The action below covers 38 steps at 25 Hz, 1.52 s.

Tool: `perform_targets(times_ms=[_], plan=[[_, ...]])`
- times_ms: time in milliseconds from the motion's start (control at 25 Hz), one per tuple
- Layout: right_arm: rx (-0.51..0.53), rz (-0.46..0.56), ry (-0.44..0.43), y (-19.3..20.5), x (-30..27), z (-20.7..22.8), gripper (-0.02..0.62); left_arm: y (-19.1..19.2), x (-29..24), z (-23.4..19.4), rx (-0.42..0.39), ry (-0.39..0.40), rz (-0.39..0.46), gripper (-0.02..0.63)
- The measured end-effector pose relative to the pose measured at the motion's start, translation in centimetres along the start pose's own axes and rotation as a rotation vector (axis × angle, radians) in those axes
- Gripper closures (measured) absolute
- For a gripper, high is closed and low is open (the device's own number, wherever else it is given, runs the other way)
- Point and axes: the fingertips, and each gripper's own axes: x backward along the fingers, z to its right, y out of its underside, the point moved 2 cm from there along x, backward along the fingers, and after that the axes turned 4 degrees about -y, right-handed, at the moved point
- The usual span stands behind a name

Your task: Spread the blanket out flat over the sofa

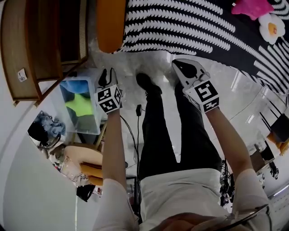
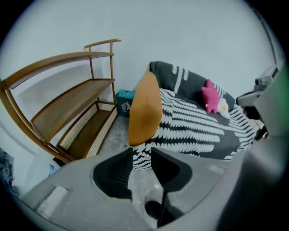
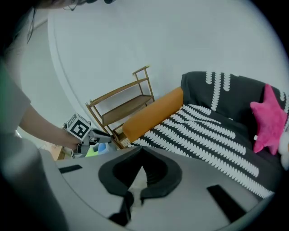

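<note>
Blanket: black blanket with rows of white leaf-shaped marks (image 1: 189,27), lying spread over the seat and up the back of the sofa, with its near edge hanging at the front by the floor.
Sofa: almost wholly covered; its orange cylindrical bolster arm (image 1: 110,22) shows bare at the end beside the shelf.
Left gripper (image 2: 141,153): held low in front of the person, pointing toward the bolster arm. Its jaws are released, with an open gap between the black pads. Only floor and blanket edge show through the gap, and the pads touch no cloth.
Right gripper (image 3: 141,151): held beside the left one, pointing at the sofa front. Its jaws are clenched with the tips meeting and nothing caught between them.
Cushions: a pink star-shaped plush cushion (image 1: 253,6) and a white flower-shaped cushion with an orange centre (image 1: 272,28) rest on the blanket at the far end of the seat, just beside each other.
Shelf: a curved wooden rack with cane-panelled shelves (image 2: 67,108) stands against the white wall, next to the bolster arm.
Bin: a clear plastic box holding blue and yellow-green things (image 1: 83,106) stands on the floor near the left gripper.
Floor: pale glossy marble-look tiles (image 1: 149,63).
Person: stands facing the sofa in dark trousers (image 1: 158,131), well short of the blanket edge.
</note>
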Motion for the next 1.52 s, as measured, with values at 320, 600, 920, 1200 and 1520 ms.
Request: perform_targets(times_ms=[320, 600, 920, 1200, 1520], plan=[[0.038, 0.036, 0.051, -6.8, 8.1, -3.1, 0.592, -9.4, 11.5, 2.9, -0.012, 0.077, 0.124, 0.501], [0.094, 0.092, 0.088, -13.4, 16.8, -6.8, 0.592, -16.1, 23.0, 5.4, -0.053, 0.15, 0.199, 0.535], [0.104, 0.183, 0.157, -19.1, 27.0, -11.1, 0.592, -20.8, 34.2, 7.5, -0.049, 0.225, 0.273, 0.555], [0.123, 0.239, 0.188, -21.2, 32.6, -13.9, 0.592, -22.4, 40.8, 9.2, -0.056, 0.307, 0.311, 0.566], [0.129, 0.303, 0.194, -22.7, 38.0, -16.4, 0.592, -23.5, 47.0, 11.4, -0.139, 0.384, 0.38, 0.574]])
